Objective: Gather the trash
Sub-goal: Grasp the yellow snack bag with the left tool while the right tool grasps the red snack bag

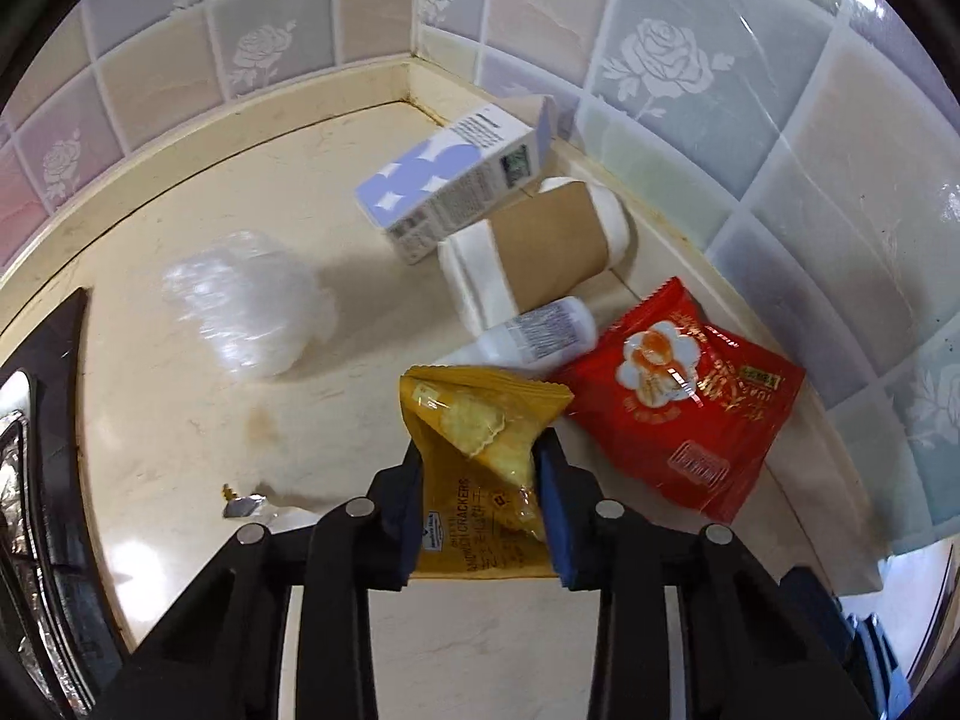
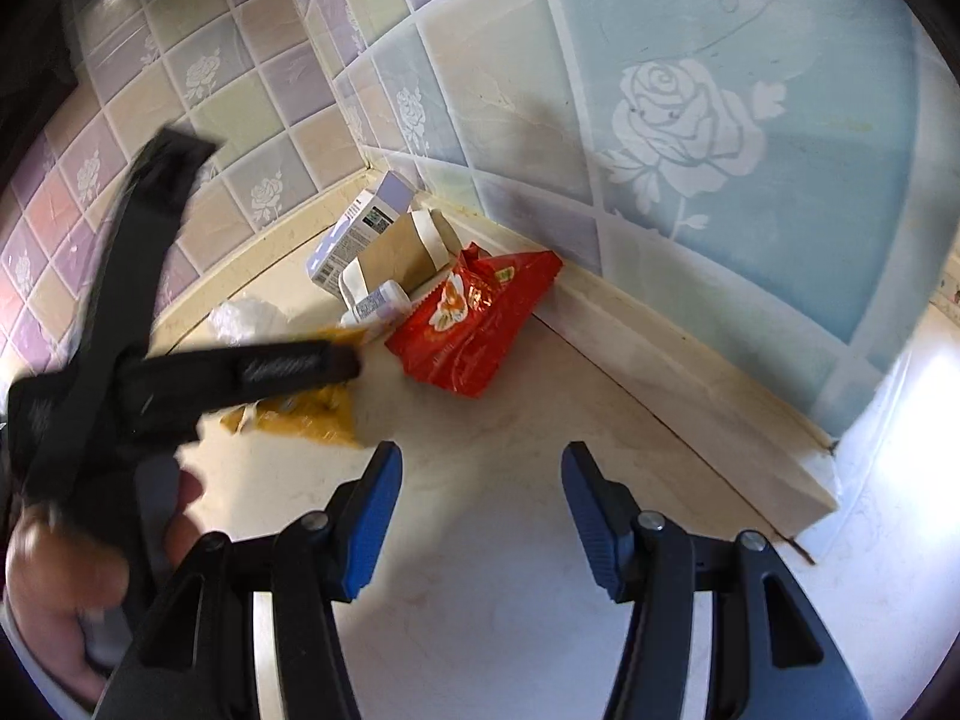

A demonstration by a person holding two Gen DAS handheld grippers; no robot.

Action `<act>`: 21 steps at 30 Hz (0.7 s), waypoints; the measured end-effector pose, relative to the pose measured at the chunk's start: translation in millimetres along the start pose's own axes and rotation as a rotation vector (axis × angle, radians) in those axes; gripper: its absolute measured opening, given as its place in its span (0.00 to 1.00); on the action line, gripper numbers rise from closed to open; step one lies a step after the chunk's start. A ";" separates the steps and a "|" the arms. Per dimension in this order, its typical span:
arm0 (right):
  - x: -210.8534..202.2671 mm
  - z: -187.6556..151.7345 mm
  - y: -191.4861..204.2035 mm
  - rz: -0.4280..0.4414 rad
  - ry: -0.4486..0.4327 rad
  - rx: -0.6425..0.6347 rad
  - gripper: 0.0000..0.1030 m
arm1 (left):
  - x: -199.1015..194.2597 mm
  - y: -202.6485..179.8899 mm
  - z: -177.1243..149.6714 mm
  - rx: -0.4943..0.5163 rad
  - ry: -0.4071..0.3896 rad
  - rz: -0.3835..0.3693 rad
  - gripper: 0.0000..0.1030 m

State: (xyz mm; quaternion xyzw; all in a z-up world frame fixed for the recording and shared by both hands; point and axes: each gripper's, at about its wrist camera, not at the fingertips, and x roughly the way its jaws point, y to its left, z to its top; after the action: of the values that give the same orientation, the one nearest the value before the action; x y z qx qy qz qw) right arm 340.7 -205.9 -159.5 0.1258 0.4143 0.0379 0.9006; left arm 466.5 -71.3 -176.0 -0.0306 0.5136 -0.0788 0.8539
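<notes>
My left gripper [image 1: 480, 468] is shut on a yellow cracker packet [image 1: 474, 444], held over the cream counter. Beyond it in the corner lie a red snack bag [image 1: 678, 414], a small white bottle [image 1: 534, 339], a brown-sleeved paper cup [image 1: 540, 252] on its side and a white-and-lilac carton [image 1: 450, 180]. A crumpled clear plastic wrap [image 1: 252, 306] lies to the left. My right gripper [image 2: 480, 480] is open and empty above bare counter, short of the red bag [image 2: 474, 318]. The left gripper's body [image 2: 180, 384] crosses the right wrist view with the yellow packet [image 2: 306, 414].
Tiled walls with rose patterns [image 1: 660, 54] meet at the corner behind the pile. A raised cream ledge [image 2: 690, 384] runs along the wall base. A small foil scrap [image 1: 243, 504] lies on the counter [image 1: 180, 420]. A dark stove edge [image 1: 54, 420] is at the left.
</notes>
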 end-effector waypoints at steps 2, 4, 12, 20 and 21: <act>5.2 3.7 1.1 -0.001 0.000 0.021 0.54 | -7.0 9.8 -5.1 -0.017 -0.020 0.001 0.28; 11.7 7.2 0.2 0.001 0.003 0.057 0.54 | -14.8 21.7 -9.1 -0.035 -0.035 0.004 0.28; 38.5 21.9 2.0 -0.011 -0.004 0.155 0.54 | -24.9 65.6 -18.3 -0.101 -0.040 -0.001 0.27; 57.0 36.9 7.8 -0.023 -0.015 0.197 0.54 | -37.9 82.6 -30.9 -0.100 -0.048 0.011 0.27; 59.0 38.1 7.9 -0.030 -0.018 0.196 0.54 | -42.4 81.8 -34.0 -0.099 -0.051 0.010 0.27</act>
State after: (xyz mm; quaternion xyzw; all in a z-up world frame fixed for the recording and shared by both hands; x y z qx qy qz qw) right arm 408.4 -195.5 -177.1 0.2075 0.4095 -0.0178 0.8882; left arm 425.4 17.4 -165.9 -0.0723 0.4953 -0.0480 0.8644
